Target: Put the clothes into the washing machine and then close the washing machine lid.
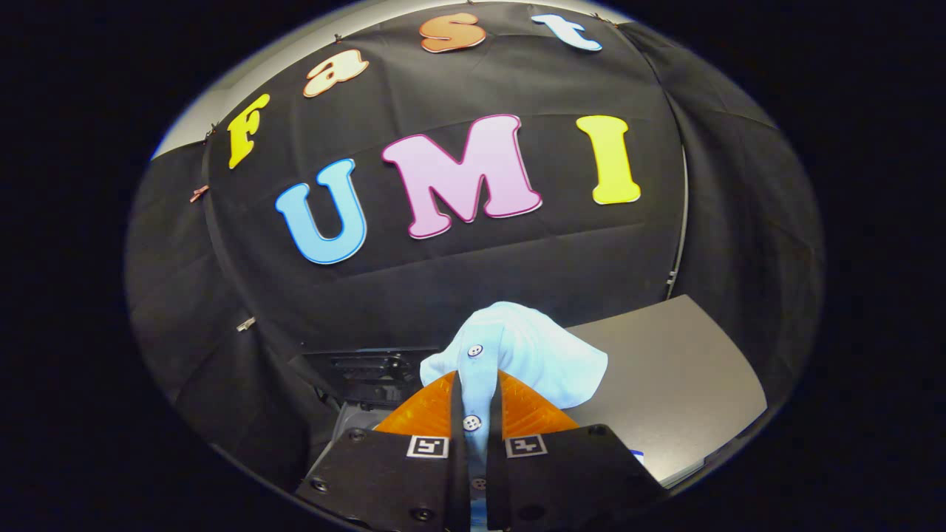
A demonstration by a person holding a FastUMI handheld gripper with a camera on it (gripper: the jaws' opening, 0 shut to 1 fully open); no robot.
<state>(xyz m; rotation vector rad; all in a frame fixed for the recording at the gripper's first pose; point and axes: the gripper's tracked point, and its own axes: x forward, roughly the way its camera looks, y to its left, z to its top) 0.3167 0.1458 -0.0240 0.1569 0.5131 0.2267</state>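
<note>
A light blue buttoned shirt is pinched between my two fingers, its button strip running down the narrow gap between them. My gripper is shut on this shirt, and the cloth bunches up and spills over past the fingertips. Beyond the fingers and to their right lies a flat grey panel, which looks like the washing machine's top or lid. A dark slotted part of the machine sits just beyond the fingers on the left.
The black cloth wall of the booth stands close behind the machine. A thin pole runs down the wall at the right, above the grey panel.
</note>
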